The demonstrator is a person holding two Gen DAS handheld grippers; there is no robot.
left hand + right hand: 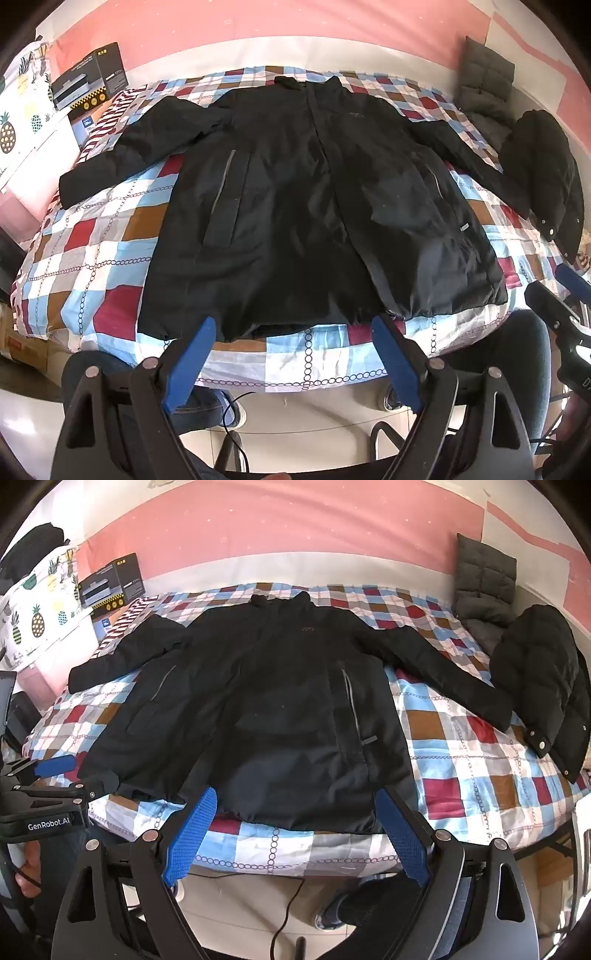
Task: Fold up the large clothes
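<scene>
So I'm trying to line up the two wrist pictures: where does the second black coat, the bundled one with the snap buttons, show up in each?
Left wrist view: the bundled coat sits at the right edge, past the spread jacket's sleeve end.
Right wrist view: the bundled coat is again at the right edge, on the checked bedcover.
Shared landmark: the grey cushion against the wall, just behind the coat.
</scene>
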